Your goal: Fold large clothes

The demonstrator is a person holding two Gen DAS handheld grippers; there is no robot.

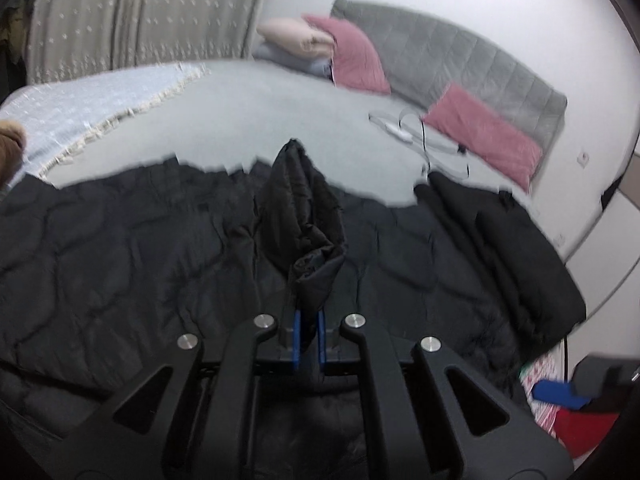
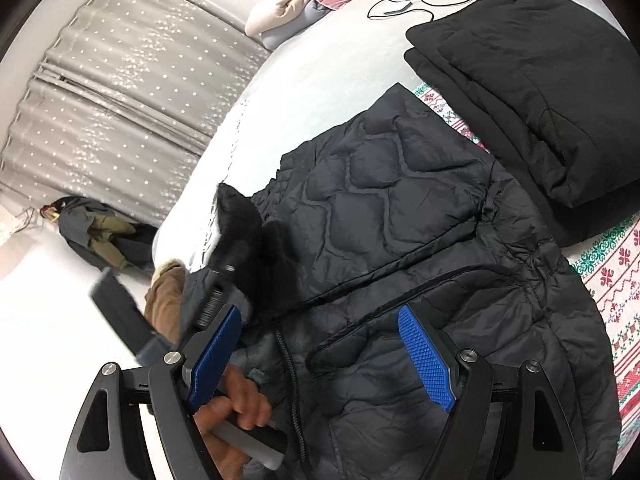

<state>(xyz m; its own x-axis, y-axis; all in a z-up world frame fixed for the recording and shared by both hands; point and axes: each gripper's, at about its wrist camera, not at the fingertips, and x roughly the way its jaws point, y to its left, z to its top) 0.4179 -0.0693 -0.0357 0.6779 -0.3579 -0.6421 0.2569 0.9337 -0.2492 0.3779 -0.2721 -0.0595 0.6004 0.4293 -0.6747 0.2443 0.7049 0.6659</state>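
Observation:
A black quilted jacket (image 1: 120, 248) lies spread over the grey bed (image 1: 248, 120). My left gripper (image 1: 309, 318) is shut on a bunched fold of the jacket's fabric (image 1: 308, 216), which stands up between the blue pads (image 1: 297, 334). In the right wrist view the same jacket (image 2: 400, 216) fills the middle, zipper side up. My right gripper (image 2: 320, 314) hangs open above it, with nothing between its blue pads (image 2: 426, 364). The left gripper (image 2: 224, 260) shows blurred at the left with black fabric on it, and a hand (image 2: 232, 400) grips its handle.
A folded black garment (image 2: 532, 80) sits to the jacket's right on a patterned red-and-green blanket (image 2: 612, 264). A black cable (image 2: 400, 0) and pink pillows (image 1: 356, 56) lie near the headboard. A pale fringed throw (image 1: 80, 112) covers the bed's left. Clothes (image 2: 96, 232) are piled by the curtain.

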